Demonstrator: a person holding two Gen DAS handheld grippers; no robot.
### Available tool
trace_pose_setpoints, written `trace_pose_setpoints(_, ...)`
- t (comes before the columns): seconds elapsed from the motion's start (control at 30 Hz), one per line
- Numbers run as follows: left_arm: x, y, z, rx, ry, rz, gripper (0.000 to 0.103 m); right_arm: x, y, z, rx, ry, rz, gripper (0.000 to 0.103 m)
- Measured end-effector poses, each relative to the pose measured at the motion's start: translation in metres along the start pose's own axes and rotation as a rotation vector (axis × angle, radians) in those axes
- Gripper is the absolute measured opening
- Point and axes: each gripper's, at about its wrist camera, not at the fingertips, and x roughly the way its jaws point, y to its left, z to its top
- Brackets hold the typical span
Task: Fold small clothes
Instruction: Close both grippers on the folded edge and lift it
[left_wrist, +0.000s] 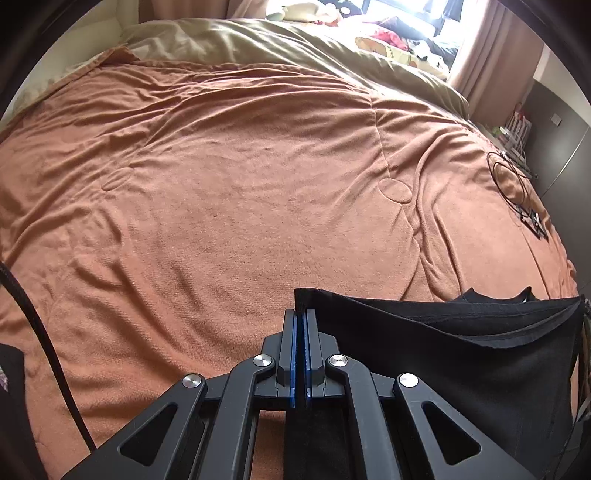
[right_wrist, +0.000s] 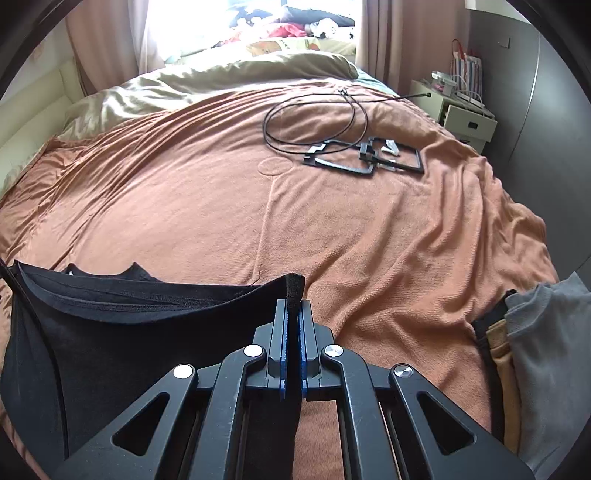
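A small black garment (left_wrist: 461, 354) hangs stretched between my two grippers above the orange blanket (left_wrist: 229, 206). My left gripper (left_wrist: 303, 314) is shut on the garment's left corner, whose edge sticks up past the fingertips. In the right wrist view my right gripper (right_wrist: 293, 304) is shut on the other corner, and the black garment (right_wrist: 122, 332) sags away to the left. The garment's open edge faces forward, showing inner layers.
A coiled black cable (right_wrist: 314, 118) and black frame parts (right_wrist: 369, 158) lie on the blanket (right_wrist: 369, 240) at the far right. An olive duvet (left_wrist: 295, 44) lies at the bed's head. Grey and tan clothes (right_wrist: 535, 362) sit at the right edge. A bedside cabinet (right_wrist: 465, 118) stands beyond.
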Motion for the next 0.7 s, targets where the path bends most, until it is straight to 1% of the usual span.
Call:
trace_pose_setpoints(0.17, 0.011, -0.001, 0.006, 0.007, 0.002, 0.011, 0.003, 0.020, 0.003, 0.010, 0.007, 0.012, -0.006, 0.001)
trace_pose_setpoints(0.3, 0.008, 0.003, 0.010, -0.003, -0.017, -0.001, 0.003, 0.022, 0.001, 0.013, 0.009, -0.002, -0.001, 0.001)
trace_pose_setpoints(0.43, 0.015, 0.003, 0.012, 0.003, -0.016, 0.018, 0.003, 0.027, 0.001, 0.015, 0.011, -0.019, -0.011, 0.001)
trace_pose_setpoints(0.5, 0.028, 0.001, 0.012, -0.004, 0.013, 0.034, 0.003, 0.038, 0.003, 0.016, 0.007, -0.009, -0.018, 0.001)
trace_pose_setpoints(0.57, 0.041, -0.005, 0.009, 0.042, 0.066, 0.089, 0.006, 0.057, 0.005, 0.015, 0.017, 0.034, -0.019, 0.001)
trace_pose_setpoints(0.6, 0.045, -0.007, 0.006, 0.056, 0.082, 0.119, 0.006, 0.066, 0.004, 0.015, 0.031, 0.060, -0.016, 0.002)
trace_pose_setpoints(0.63, 0.045, -0.007, 0.004, 0.058, 0.088, 0.130, 0.007, 0.073, 0.003, 0.014, 0.049, 0.075, -0.011, 0.003)
trace_pose_setpoints(0.67, 0.043, -0.007, 0.002, 0.053, 0.093, 0.122, 0.008, 0.077, 0.002, 0.013, 0.064, 0.085, -0.009, 0.003)
trace_pose_setpoints(0.7, 0.040, -0.004, 0.001, 0.043, 0.093, 0.101, 0.012, 0.077, 0.002, 0.013, 0.065, 0.091, -0.016, 0.004)
